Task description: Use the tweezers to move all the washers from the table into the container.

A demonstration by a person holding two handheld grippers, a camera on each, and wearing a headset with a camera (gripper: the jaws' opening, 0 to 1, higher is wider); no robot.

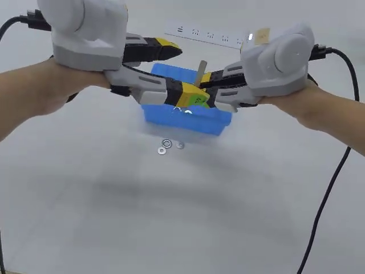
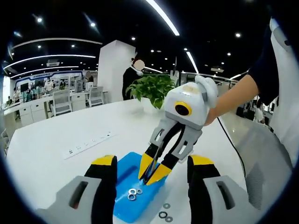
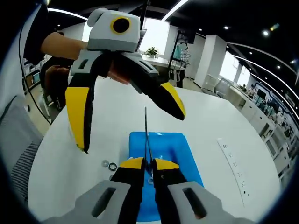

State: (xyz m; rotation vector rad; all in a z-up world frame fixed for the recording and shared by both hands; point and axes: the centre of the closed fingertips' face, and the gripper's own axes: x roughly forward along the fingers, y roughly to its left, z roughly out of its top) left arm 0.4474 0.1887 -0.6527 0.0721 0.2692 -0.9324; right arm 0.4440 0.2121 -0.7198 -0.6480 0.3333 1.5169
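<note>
We see both hands reaching inward, meeting over the container point(image 1: 199, 123). Left gripper point(image 1: 190, 74) is spread wide. Right gripper point(image 3: 148, 163) clamps the tweezers point(image 3: 145, 135), but we cannot tell their tips' state. Washers point(image 1: 166, 146) lie on the worktop point(image 1: 171, 217) beside the container's near wall.

Bare worktop point(image 1: 171, 217) lies open across the lower frame; at upper centre, left gripper point(image 1: 185, 74) and right gripper point(image 2: 150, 178) crowd the space over the blue container point(image 1: 188, 119).

Blue container point(image 1: 171, 117), worktop point(image 1: 182, 217) centre. Left gripper point(image 1: 189, 75), fingers spread, meets right gripper point(image 1: 209, 89) above it. Three washers point(image 1: 166, 143) just near of container.
</note>
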